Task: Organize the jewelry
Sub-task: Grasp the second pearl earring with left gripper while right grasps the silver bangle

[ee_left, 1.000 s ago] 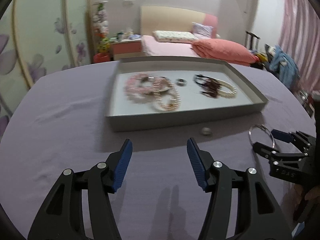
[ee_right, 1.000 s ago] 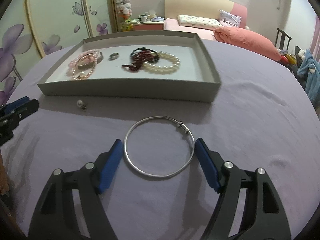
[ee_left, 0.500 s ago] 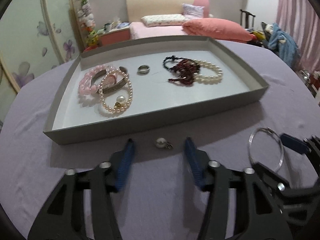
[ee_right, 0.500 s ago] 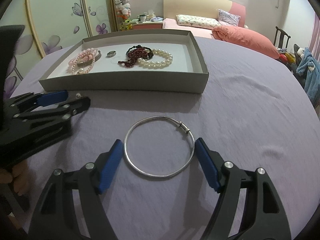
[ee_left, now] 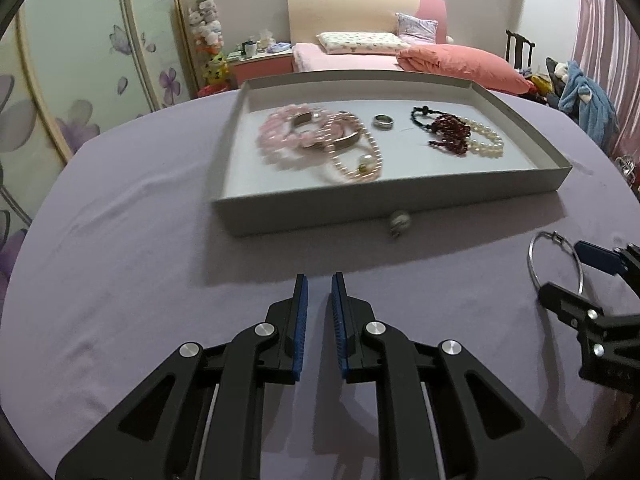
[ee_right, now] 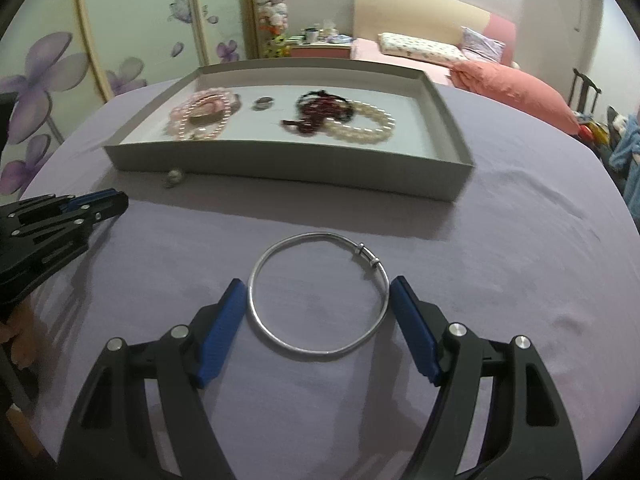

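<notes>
My right gripper (ee_right: 317,281) is shut on a thin silver bangle (ee_right: 312,236), with a blue pad at each side of the ring; in the left wrist view the bangle (ee_left: 530,264) stands tilted in that gripper (ee_left: 560,272). My left gripper (ee_left: 319,280) hovers over the purple cloth, its jaws closing to a narrow gap with nothing between them. A loose pearl bead (ee_left: 400,221) lies ahead of it against the front wall of the grey tray (ee_left: 440,196). The tray holds pink beads (ee_left: 280,136), a pearl bracelet (ee_left: 356,160), a ring (ee_left: 383,121), dark red beads (ee_left: 448,132) and white pearls (ee_left: 486,142).
The round table wears a purple cloth (ee_left: 140,240). Its edge curves away at left and right. Behind it are a bed (ee_left: 360,52) and flowered wardrobe doors (ee_left: 80,80). A person's fingers (ee_right: 16,344) show at the left edge of the right wrist view.
The left jaws went from wide apart to nearly together. That gripper came up to the pearl bead, then drew back and to the left, leaving it by the tray. The bangle stays in the right gripper.
</notes>
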Tool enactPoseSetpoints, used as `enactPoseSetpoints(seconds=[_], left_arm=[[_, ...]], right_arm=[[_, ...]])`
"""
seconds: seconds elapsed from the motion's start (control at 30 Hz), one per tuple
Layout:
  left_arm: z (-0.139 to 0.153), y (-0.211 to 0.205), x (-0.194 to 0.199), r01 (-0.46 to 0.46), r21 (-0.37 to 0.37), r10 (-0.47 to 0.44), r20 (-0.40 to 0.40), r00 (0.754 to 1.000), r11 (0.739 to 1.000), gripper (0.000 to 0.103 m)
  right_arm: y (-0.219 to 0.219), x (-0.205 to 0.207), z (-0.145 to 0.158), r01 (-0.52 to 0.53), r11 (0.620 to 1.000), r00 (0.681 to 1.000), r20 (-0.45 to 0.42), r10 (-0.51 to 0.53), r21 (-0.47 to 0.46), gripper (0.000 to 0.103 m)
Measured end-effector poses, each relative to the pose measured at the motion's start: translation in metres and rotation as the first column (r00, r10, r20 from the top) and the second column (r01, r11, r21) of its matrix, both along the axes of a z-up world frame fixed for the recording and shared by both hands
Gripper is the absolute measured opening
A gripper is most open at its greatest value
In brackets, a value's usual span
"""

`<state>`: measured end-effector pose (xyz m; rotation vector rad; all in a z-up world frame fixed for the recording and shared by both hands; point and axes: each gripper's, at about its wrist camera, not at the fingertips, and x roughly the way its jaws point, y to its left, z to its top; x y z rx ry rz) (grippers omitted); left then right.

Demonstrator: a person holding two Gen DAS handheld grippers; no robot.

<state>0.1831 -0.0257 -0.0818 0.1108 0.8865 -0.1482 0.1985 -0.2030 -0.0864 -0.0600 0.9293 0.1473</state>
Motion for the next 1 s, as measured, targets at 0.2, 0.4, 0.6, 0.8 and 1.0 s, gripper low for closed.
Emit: enactPoseSetpoints(seconds=[0.2, 0.4, 0.6, 0.8, 1.0], left_arm=[[0.002, 0.007, -0.002, 0.018, -0.065, -0.018, -0.008, 1.0, 0.998, 0.017], [0.006, -0.034, 0.003, 0.094, -0.054, -0.092, 0.024, 0.995, 0.994, 0.046], [-0.002, -0.062, 0.027, 0.053, -0.012, -0.054, -0.008, 0.999, 0.998, 0.046], [-0.002, -0.07, 0.036, -0.035, 0.006, 0.035, -0.007, 0.999, 0.999, 0.034], [-0.001, -0.047, 0.03, -0.057, -0.014, 0.057, -0.014, 0.998, 0.998, 0.014]], right_arm=[[0.004, -0.001, 0.001, -0.004, 1.0, 1.0, -0.001, 0.004, 0.001, 0.072], [0.001, -0.001, 0.001, 0.0, 1.0, 1.0, -0.001, 0.0, 0.004, 0.072], [-0.003, -0.001, 0.0, -0.002, 1.0, 1.0, -0.002, 0.002, 0.01, 0.072], [-0.002, -0.001, 0.0, -0.001, 1.0, 1.0, -0.002, 0.001, 0.009, 0.072], [-0.003, -0.001, 0.0, -0.001, 1.0, 1.0, -0.002, 0.001, 0.009, 0.072]])
